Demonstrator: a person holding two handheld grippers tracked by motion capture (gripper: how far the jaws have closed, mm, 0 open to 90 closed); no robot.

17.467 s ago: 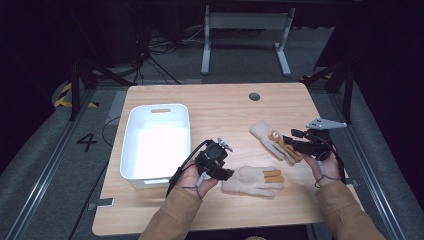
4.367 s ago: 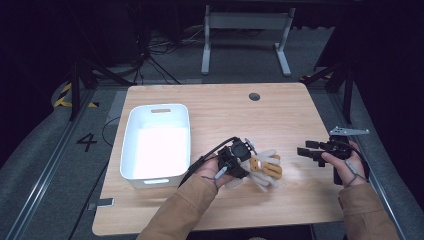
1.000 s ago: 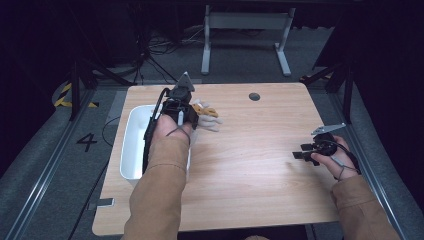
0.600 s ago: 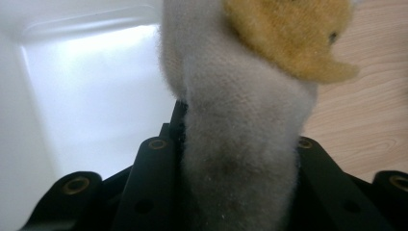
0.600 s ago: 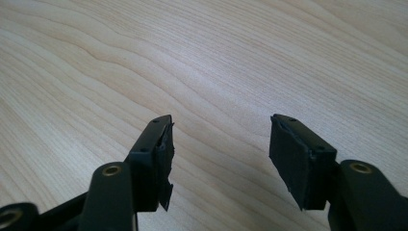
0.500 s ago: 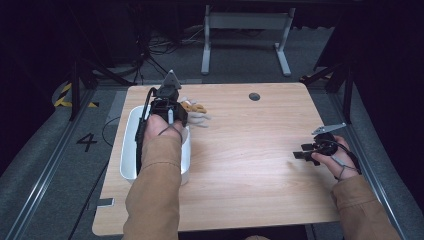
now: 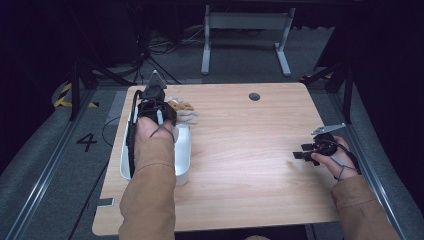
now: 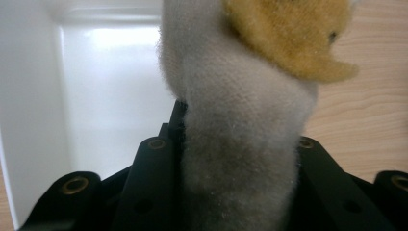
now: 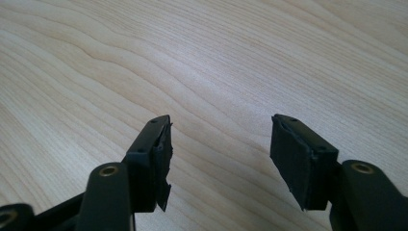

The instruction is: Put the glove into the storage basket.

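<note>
My left gripper is shut on a pair of cream and tan work gloves, held over the far right edge of the white bin. In the left gripper view the cream glove cuff stands clamped between the black jaws, its tan part above, with the white bin's inside behind at left. My right gripper rests low over the wooden table at the right side. Its jaws stand apart with nothing between them, and bare wood lies below.
The white bin sits at the table's left side under my left forearm. A small dark hole marks the table's far middle. A metal frame leg stands on the floor beyond the table.
My left hand has carried the gloves a little leftward toward the bin. The right hand has stayed where it was.
</note>
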